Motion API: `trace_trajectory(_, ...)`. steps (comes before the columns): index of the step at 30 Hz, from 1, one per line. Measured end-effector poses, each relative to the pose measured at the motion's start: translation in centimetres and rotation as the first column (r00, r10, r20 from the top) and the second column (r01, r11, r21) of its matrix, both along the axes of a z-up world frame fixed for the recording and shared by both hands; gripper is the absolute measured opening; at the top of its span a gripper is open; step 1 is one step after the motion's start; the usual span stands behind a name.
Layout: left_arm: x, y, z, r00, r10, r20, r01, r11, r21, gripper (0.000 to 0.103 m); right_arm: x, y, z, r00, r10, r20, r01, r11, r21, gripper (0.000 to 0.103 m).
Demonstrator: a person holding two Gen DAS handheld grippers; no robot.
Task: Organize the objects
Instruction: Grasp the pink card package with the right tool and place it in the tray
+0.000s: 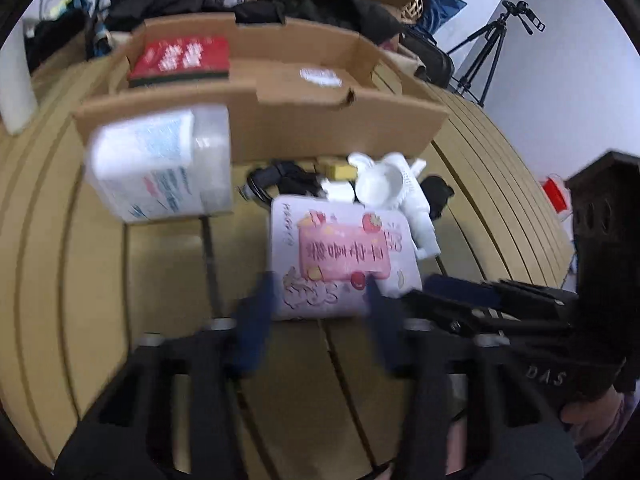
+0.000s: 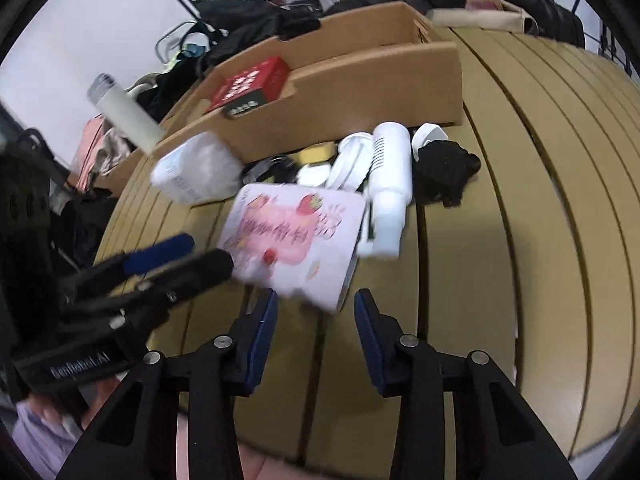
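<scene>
Two tools (image 2: 316, 308), one pink box (image 2: 296, 236)

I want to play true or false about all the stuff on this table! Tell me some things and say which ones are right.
1. The red box is inside the cardboard box. True.
2. The pink strawberry box is inside the cardboard box. False: it lies on the table, in front of it.
3. The right tool is open and holds nothing. True.
4. The black cloth lies on top of the red box. False: it lies on the table beside the white bottle.
5. The left tool is open, with the strawberry box just ahead of it. True.
</scene>
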State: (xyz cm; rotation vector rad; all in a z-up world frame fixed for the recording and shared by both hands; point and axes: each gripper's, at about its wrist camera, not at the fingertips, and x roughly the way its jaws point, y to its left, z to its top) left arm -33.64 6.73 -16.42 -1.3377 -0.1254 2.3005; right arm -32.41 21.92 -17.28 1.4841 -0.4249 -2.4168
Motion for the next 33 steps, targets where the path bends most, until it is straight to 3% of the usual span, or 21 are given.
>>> trace_trajectory(1,0.4,0.0,0.0,1.0,0.004,-0.016,-0.004,1.0,-0.001,0.027,-0.2,0.0,-0.2,1.0,0.005,0.002,-0.005,1.0,-0.012,0.037)
trace_trajectory(3,1.3,-0.1,0.1,1.0,-0.02,-0.001,0.02,0.999,0.03,0.008,-0.1,-0.2,-0.3,1.0,0.013,-0.011,-0.013,1.0,0.001,0.033)
trace_trajectory(6,4.4,0.1,0.4,0.995,-0.07,0.073,0.062,0.992,0.111,0.008,1.1,-0.9,-0.3,0.996,0.087,0.023,-0.086,0.995,-0.044,0.014)
trace_trajectory(7,6.1,0.1,0.7,0.996,-0.069,0.058,0.064,0.995,0.081,0.008,2.1,-1.3,0.0,0.992,0.121,0.027,-0.119,0.991,-0.062,0.014)
trace_trajectory(8,7.2,-0.1,1.1,0.997,-0.064,0.035,0.061,0.996,0.07,0.009,3.4,-1.7,0.3,0.989,0.148,0.024,-0.148,0.989,-0.024,0.014)
trace_trajectory(10,7.9,-0.9,1.7,0.999,-0.039,-0.005,0.039,0.998,0.047,0.025,5.0,-1.9,0.6,0.991,0.136,0.014,-0.136,0.988,0.075,0.015)
trace_trajectory(12,6.5,-1.8,2.0,0.998,0.036,-0.046,-0.037,0.999,-0.023,0.075,5.7,-1.3,0.5,0.994,0.106,0.01,-0.106,0.993,0.048,0.015)
trace_trajectory(14,3.9,-2.6,1.4,0.998,0.051,-0.042,-0.05,0.998,0.023,0.089,4.9,-0.8,0.1,0.997,0.069,0.021,-0.069,0.997,0.02,0.016)
trace_trajectory(17,0.6,-2.8,-0.5,0.996,0.074,0.041,-0.076,0.996,0.041,0.088,3.4,-0.5,-0.3,0.999,0.035,0.029,-0.037,0.998,0.053,0.019)
trace_trajectory(19,-0.3,-2.9,-0.7,0.995,0.095,-0.005,-0.095,0.995,0.039,0.086,2.9,-0.3,0.1,1.0,0.024,-0.002,-0.024,1.0,0.012,0.02)
trace_trajectory(21,-0.5,-2.9,-0.8,0.997,0.076,0.017,-0.078,0.994,0.083,0.059,2.4,-0.2,0.2,1.0,0.026,-0.016,-0.027,1.0,-0.005,0.024)
trace_trajectory(23,0.0,-2.6,-0.7,0.998,0.059,-0.003,-0.058,0.994,0.097,0.045,1.4,0.0,-0.1,1.0,0.017,-0.003,-0.017,1.0,-0.012,0.028)
trace_trajectory(24,0.5,-2.4,-1.0,0.999,0.028,0.016,-0.029,0.995,0.091,0.03,0.8,0.1,-0.5,1.0,0.007,0.011,-0.006,1.0,-0.029,0.028)
trace_trajectory(26,1.5,-2.2,-0.9,0.999,0.031,0.044,-0.035,0.997,0.072,0.019,0.6,0.3,-0.4,1.0,-0.007,-0.005,0.007,0.999,-0.034,0.032)
trace_trajectory(28,3.4,-2.1,-0.4,0.997,0.027,0.068,-0.033,0.996,0.086,0.019,0.4,0.2,-0.4,1.0,-0.013,-0.014,0.013,1.0,-0.01,0.038)
trace_trajectory(32,5.7,-1.6,0.8,0.998,0.067,0.007,-0.067,0.997,0.033,0.026,0.7,0.8,-0.6,0.999,-0.008,-0.032,0.006,0.999,-0.054,0.039)
trace_trajectory(33,5.5,-1.8,1.2,0.996,0.085,-0.023,-0.084,0.996,0.029,0.045,0.6,0.9,-0.6,0.999,-0.003,-0.032,0.001,0.998,-0.062,0.039)
